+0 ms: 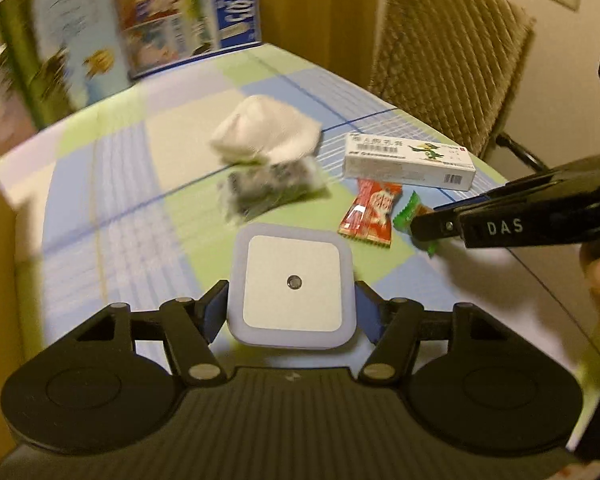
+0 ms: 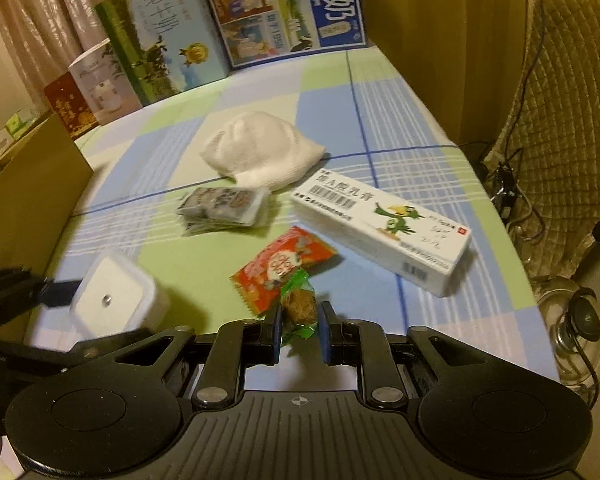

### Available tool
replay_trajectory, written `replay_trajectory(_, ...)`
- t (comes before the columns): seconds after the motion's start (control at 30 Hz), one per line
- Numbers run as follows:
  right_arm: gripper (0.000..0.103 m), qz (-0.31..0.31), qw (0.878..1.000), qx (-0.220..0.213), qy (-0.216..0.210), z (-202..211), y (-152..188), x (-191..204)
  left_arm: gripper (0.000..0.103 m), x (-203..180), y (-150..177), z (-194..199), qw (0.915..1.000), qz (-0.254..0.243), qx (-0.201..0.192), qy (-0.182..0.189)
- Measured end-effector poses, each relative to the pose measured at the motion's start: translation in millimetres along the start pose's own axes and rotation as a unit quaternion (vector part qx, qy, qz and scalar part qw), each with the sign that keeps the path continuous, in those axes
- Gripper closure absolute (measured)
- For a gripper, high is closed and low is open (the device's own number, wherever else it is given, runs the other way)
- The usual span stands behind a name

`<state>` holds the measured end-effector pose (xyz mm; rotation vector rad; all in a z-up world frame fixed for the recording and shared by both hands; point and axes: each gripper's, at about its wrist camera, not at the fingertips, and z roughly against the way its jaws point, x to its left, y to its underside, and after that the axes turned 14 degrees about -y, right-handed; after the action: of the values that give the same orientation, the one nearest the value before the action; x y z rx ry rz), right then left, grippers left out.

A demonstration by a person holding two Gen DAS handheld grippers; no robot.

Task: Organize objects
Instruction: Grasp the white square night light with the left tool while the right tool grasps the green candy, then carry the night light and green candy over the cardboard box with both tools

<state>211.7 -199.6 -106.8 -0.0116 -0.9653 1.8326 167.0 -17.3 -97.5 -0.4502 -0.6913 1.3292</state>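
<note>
A white square night light (image 1: 294,280) sits between the blue pads of my left gripper (image 1: 292,296), which is shut on it just above the checked tablecloth (image 1: 112,200). In the right wrist view the same night light (image 2: 112,296) shows at the left, with a left finger (image 2: 58,293) against it. My right gripper (image 2: 299,314) is closed narrowly on a green-wrapped candy (image 2: 298,302) lying on the cloth. From the left wrist view that right gripper (image 1: 418,226) comes in from the right over the candy (image 1: 404,214).
A red snack packet (image 2: 284,268), a white medicine box (image 2: 384,232), a stack of small packets (image 2: 224,210) and a folded white cloth (image 2: 260,152) lie mid-table. Milk cartons (image 2: 284,12) line the back edge. A cardboard box (image 2: 28,200) stands left, a padded chair (image 2: 572,120) right.
</note>
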Motion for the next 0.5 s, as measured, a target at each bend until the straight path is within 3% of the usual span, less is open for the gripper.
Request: replay_trajectory(0.5, 0.087, 0.016, 1.000, 0.008, 0.012, -7.3, 3.5, 5.9, 0.041, 5.4, 19.0, -4.5, 0.9995, 0.026, -0.006, -0.018)
